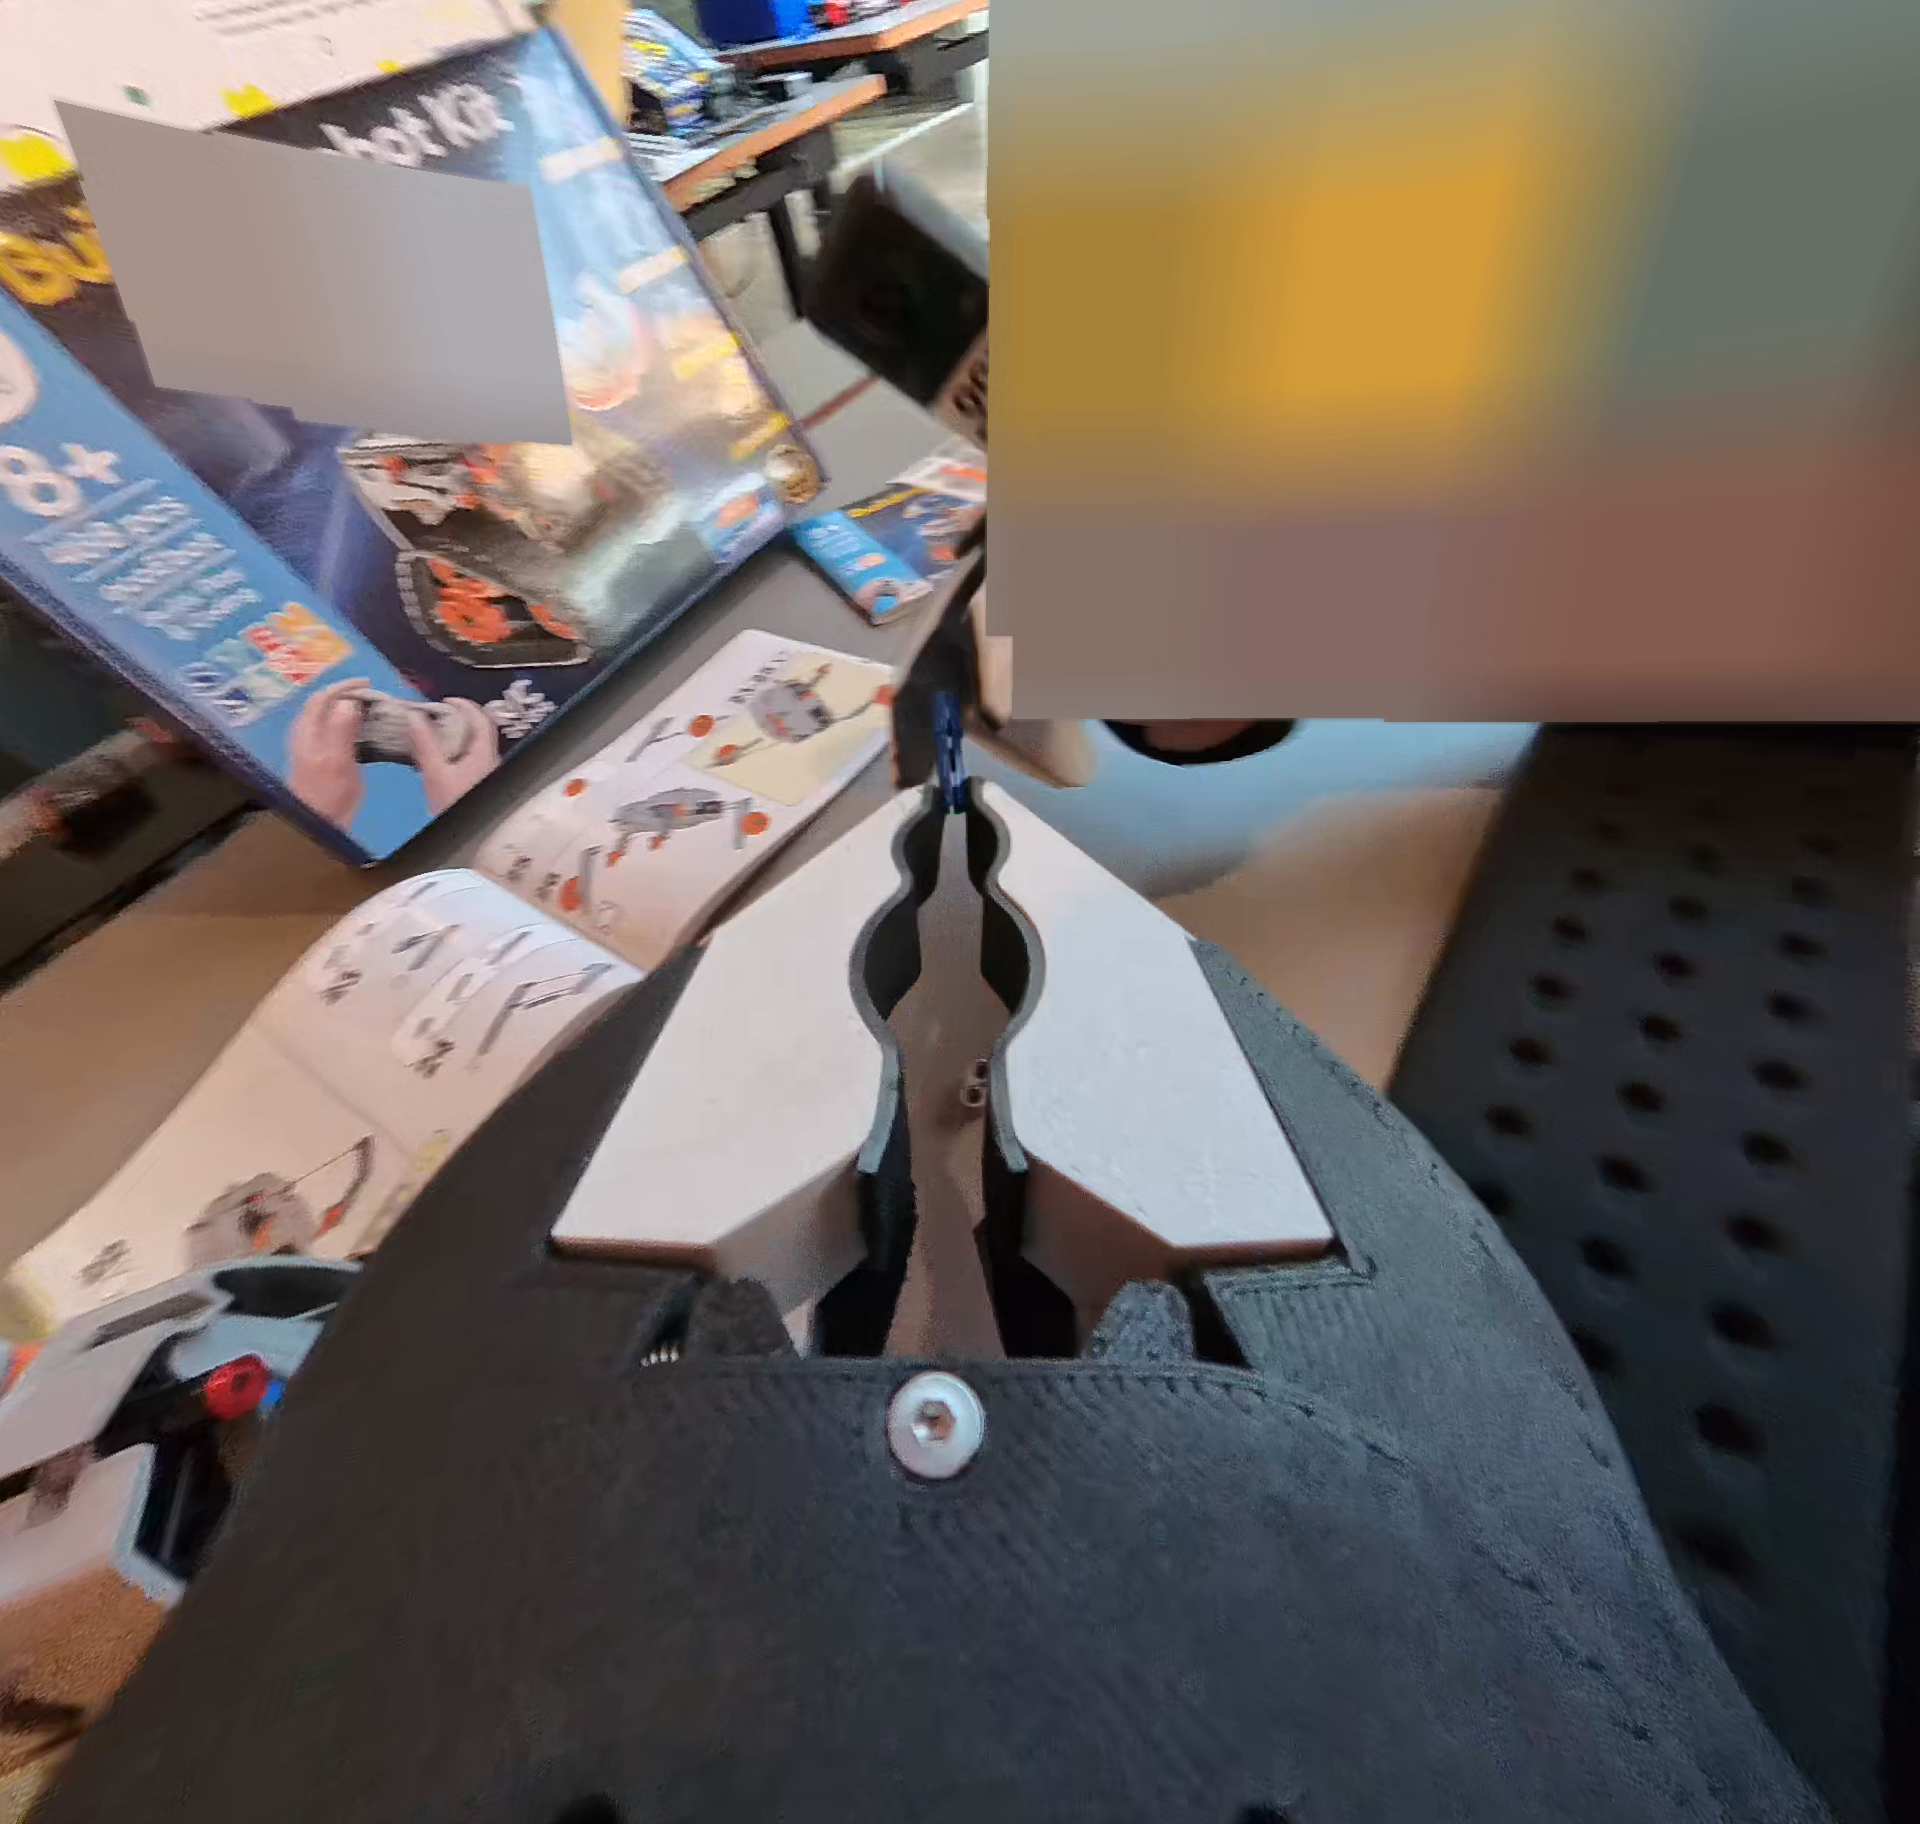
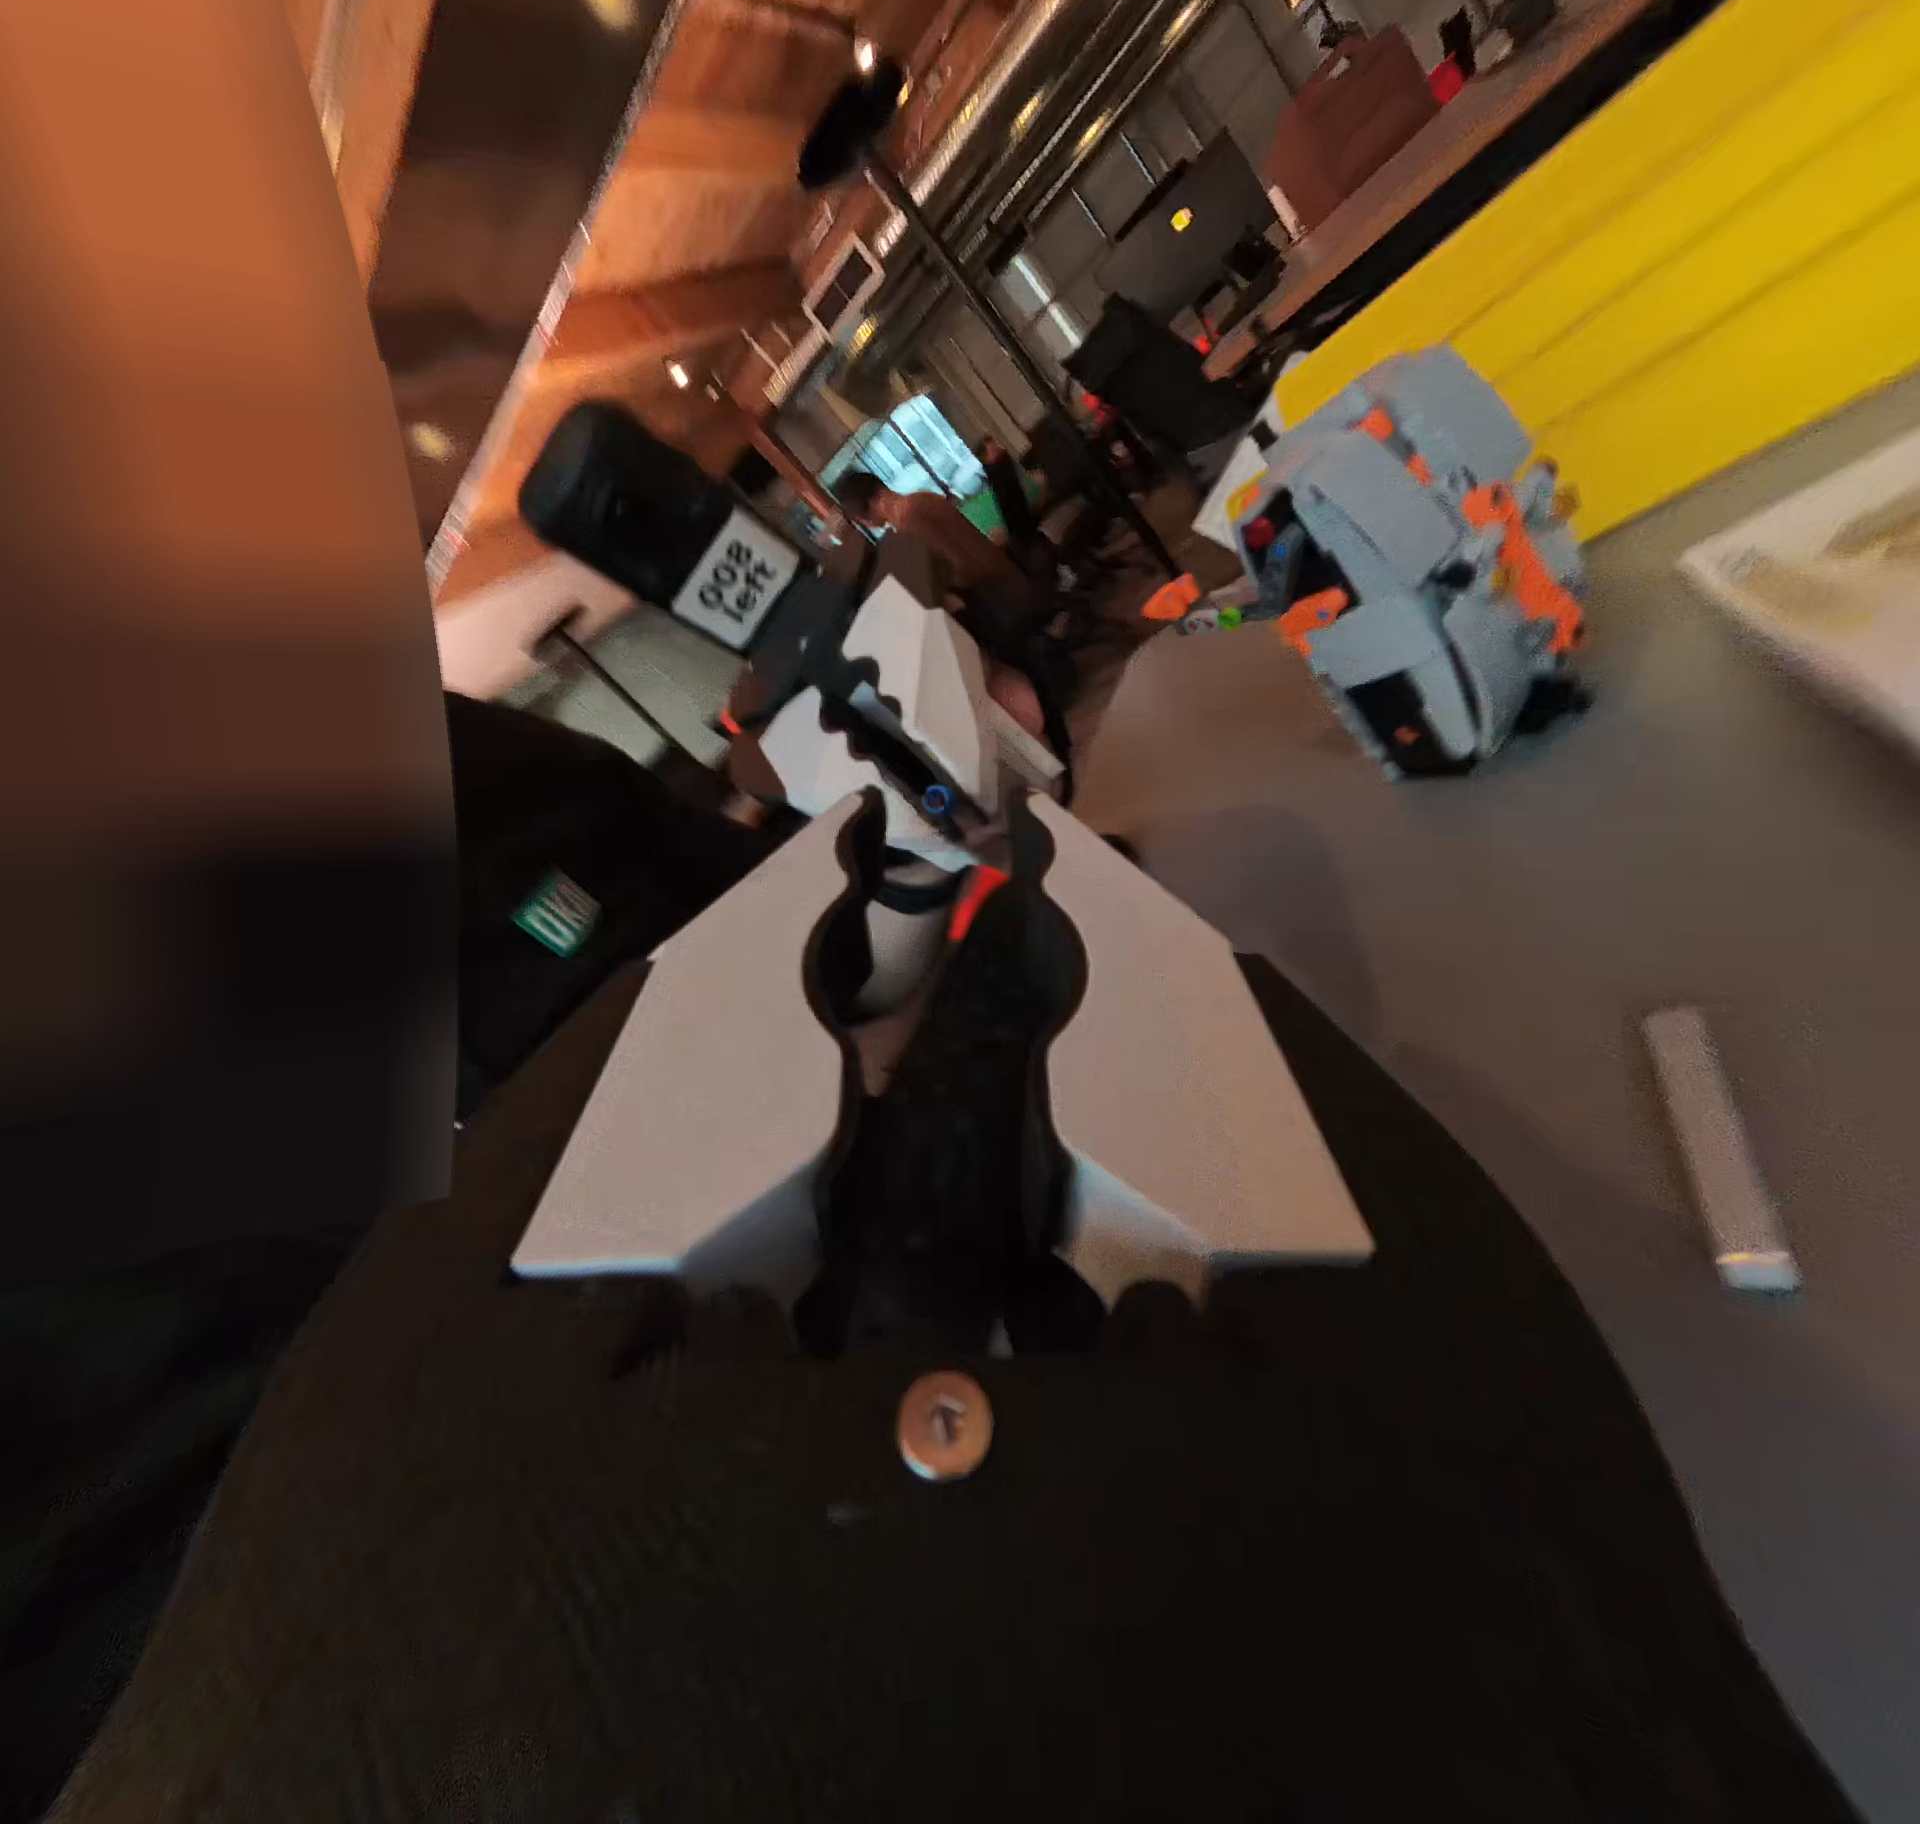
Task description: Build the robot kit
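In the left wrist view my left gripper [image 1: 951, 800] is shut on a small blue pin [image 1: 948, 751] that sticks out past its tips. A dark part [image 1: 925, 673] sits right in front of the pin. In the right wrist view my right gripper [image 2: 943, 824] is closed on a black textured part [image 2: 961, 1047] with a red end [image 2: 977, 891]. The left gripper [image 2: 940, 808] shows there too, tip to tip with mine, its blue pin [image 2: 935, 800] almost touching the black part. Both are held above the grey table [image 2: 1403, 943].
An open instruction booklet [image 1: 665, 818] and a blue toy box [image 1: 436, 569] lie to the left. A grey and orange built model [image 2: 1423, 569] stands on the table at right, before a yellow box [image 2: 1662, 247]. A loose grey beam [image 2: 1714, 1151] lies near. A perforated black chair [image 1: 1683, 1099] is on the right. The tips of both grippers are at nearly the same place.
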{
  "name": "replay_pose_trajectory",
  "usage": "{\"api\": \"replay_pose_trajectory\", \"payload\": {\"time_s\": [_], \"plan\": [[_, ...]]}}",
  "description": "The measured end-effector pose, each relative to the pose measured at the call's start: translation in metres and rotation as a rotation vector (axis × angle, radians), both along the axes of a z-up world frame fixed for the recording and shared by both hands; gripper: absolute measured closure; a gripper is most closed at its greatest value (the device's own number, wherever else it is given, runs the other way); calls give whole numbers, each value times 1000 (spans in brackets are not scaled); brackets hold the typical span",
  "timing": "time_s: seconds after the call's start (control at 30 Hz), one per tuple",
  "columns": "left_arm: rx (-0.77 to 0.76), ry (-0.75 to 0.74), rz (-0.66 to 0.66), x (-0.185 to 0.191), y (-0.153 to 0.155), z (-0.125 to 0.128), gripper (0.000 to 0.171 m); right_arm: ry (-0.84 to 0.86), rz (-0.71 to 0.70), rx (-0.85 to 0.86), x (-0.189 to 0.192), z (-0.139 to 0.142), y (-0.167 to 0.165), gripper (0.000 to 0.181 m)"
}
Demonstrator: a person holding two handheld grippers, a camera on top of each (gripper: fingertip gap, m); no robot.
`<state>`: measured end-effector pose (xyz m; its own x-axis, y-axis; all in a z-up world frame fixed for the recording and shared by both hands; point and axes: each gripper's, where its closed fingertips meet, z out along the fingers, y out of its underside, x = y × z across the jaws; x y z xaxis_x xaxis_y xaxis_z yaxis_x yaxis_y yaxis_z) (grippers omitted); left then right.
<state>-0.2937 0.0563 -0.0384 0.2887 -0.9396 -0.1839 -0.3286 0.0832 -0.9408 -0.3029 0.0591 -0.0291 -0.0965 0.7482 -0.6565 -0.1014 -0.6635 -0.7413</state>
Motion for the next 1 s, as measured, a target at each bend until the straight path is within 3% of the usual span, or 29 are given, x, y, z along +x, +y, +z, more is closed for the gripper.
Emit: {"api": "replay_pose_trajectory", "payload": {"time_s": [0.1, 0.17, 0.53, 0.6, 0.67, 0.83, 1.0], "plan": [[-119, -11, -145, -2, -18, 3, 169, -149, -70, 479, -3, 6, -19, 157], [-156, -2, -220, -5, -28, 4, 169, -210, -89, 644, -4, 7, -28, 164], [-159, 77, -311, -4, -42, -8, 169, -301, -21, 721, -7, -5, -42, 177], [-250, 17, -330, -4, -42, -4, 167, -315, -40, 764, -7, -4, -42, 177], [-383, -63, -340, -8, -39, 0, 151, -342, -67, 815, -7, -3, -41, 177], [-672, -275, -398, -18, -36, 19, 161, -361, -133, 920, -7, 5, -39, 177], [-785, -279, -380, -15, -33, 12, 158, -373, -152, 967, -9, 6, -40, 177]]}}
